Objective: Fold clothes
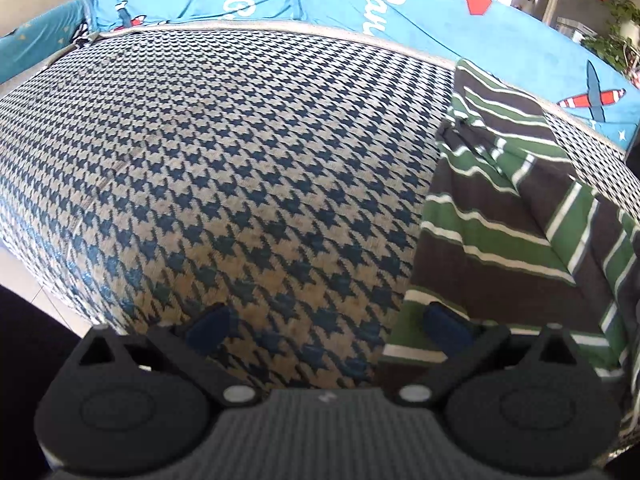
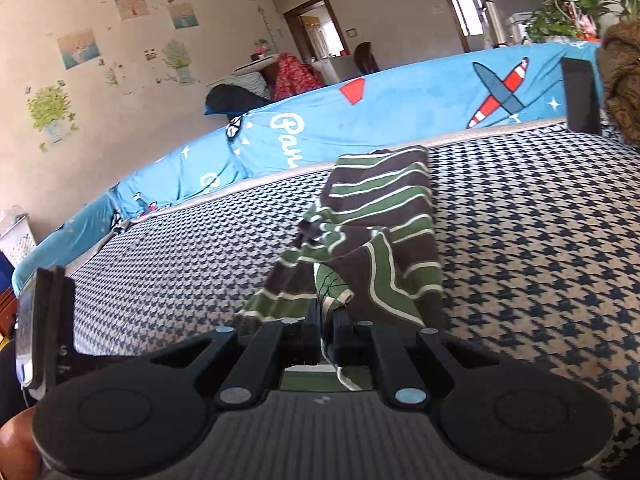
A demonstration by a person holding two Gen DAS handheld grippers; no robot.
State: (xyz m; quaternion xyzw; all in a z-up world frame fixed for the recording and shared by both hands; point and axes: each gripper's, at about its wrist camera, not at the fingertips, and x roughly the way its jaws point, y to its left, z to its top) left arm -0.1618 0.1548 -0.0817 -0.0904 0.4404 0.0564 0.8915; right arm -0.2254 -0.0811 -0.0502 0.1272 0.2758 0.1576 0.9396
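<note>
Your right gripper (image 2: 327, 332) has its jaws squeezed tight on a bunched-up edge of the striped shirt (image 2: 380, 216). Your left gripper (image 1: 326, 326) has its jaws wide apart, with nothing between them, and one blue pad sits over the shirt's near edge. From your right jaws, the green, brown and white shirt runs away across the checked bed (image 2: 540, 240), partly folded over itself. Behind the bed stands a blue cushion (image 2: 420, 108) with a red and white plane.
</note>
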